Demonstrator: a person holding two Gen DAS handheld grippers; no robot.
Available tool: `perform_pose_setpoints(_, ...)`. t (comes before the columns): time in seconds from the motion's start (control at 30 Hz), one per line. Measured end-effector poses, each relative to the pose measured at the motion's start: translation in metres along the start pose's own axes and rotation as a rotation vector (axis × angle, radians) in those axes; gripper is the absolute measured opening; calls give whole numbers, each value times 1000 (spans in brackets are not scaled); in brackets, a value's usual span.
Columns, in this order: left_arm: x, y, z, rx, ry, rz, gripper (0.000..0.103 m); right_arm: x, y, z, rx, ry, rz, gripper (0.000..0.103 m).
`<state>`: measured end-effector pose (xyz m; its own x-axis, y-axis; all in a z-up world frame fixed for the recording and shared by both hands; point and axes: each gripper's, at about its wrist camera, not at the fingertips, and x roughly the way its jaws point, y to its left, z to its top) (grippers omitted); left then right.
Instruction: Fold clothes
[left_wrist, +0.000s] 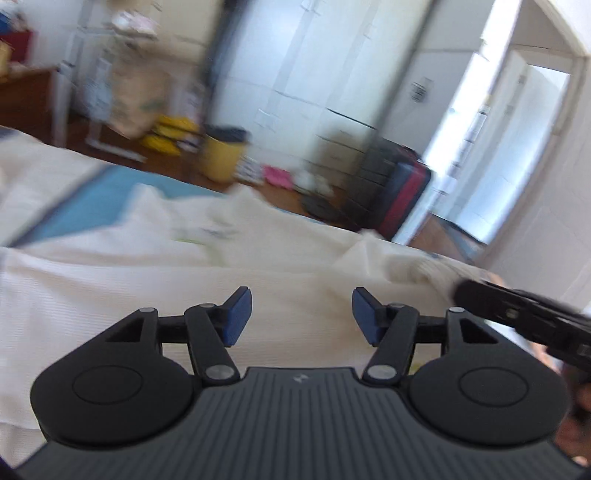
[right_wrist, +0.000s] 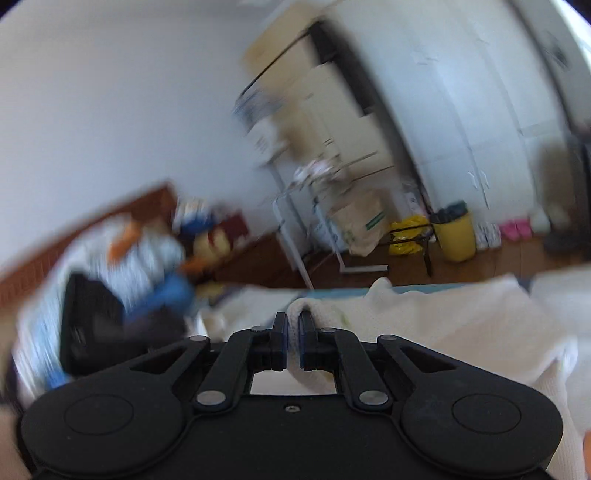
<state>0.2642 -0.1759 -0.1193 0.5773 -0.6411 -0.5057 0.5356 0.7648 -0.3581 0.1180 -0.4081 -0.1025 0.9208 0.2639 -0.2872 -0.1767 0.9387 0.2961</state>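
Left wrist view, left to right: a blue sheet (left_wrist: 92, 206) at the far left, partly covered by a cream-white waffle-knit cloth garment (left_wrist: 147, 280) spread wide across the foreground; the left gripper (left_wrist: 302, 317), black with blue pads, stands directly above that cloth with its jaws apart and nothing between them, the fabric lying below and ahead of the fingertips; beyond, a yellow round bin with a dark liner (left_wrist: 221, 155) on a brown wooden floor (left_wrist: 280, 199), then a dark suitcase with red trim (left_wrist: 402, 188) beside a bright doorway (left_wrist: 509, 147); at the far right edge the black right gripper (left_wrist: 461, 291) enters, its tip meeting a raised fold of the same cloth. Right wrist view, left to right: a blurred heap of blue, white and orange items (right_wrist: 125, 254); the right gripper (right_wrist: 294, 332) at centre, jaws drawn together and clamped on a rolled edge of the cream-white waffle-knit cloth garment (right_wrist: 424, 325), which runs out to the right of the fingers; the yellow round bin (right_wrist: 456, 236) behind, near the white wardrobe doors (right_wrist: 461, 129). Heavy motion blur throughout.
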Motion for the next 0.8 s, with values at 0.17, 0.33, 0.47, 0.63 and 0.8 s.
perform_pose_setpoints(0.17, 17, 35, -7, -145, 95, -69, 57, 22, 8, -22, 7, 75, -26, 8)
perform_pose_setpoints(0.33, 27, 31, -7, -183, 95, -165, 57, 25, 8, -31, 7, 90, -53, 9)
perform_pose_setpoints(0.47, 35, 20, -20, -122, 153, -146, 58, 44, 26, -42, -51, 229, 45, 15)
perform_pose_setpoints(0.63, 27, 16, -17, -9, 115, -72, 60, 46, 42, -54, -104, 398, 110, 26)
perform_pose_setpoints(0.8, 13, 0, -15, 102, 107, -135, 60, 12, 8, -34, 14, 360, 112, 35)
